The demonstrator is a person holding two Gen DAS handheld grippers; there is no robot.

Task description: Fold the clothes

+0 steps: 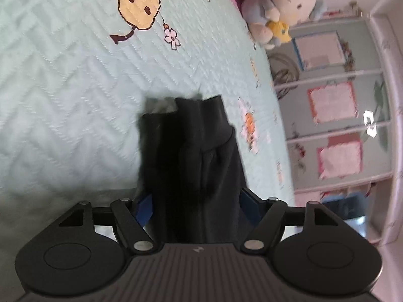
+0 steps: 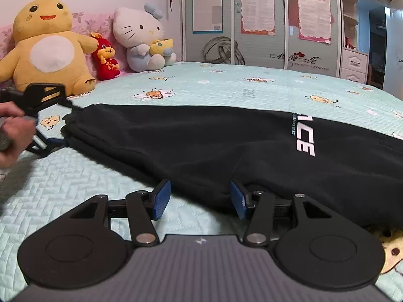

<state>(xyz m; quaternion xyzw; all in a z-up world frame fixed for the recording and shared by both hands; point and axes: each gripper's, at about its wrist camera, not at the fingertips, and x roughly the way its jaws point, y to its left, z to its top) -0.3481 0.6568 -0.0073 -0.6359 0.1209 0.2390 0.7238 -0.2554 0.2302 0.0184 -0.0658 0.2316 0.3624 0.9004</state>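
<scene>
I see one pair of black trousers (image 2: pixel 201 146) on the bed (image 2: pixel 226 83), long axis running from 9 to 3 o'clock in my right view. My right gripper (image 2: pixel 199 200) stands with jaws apart at its near edge. My left gripper (image 1: pixel 196 201) clamps the cuffed end at 9 o'clock. At 11 o'clock sit three plush toys (image 2: pixel 47 42).
</scene>
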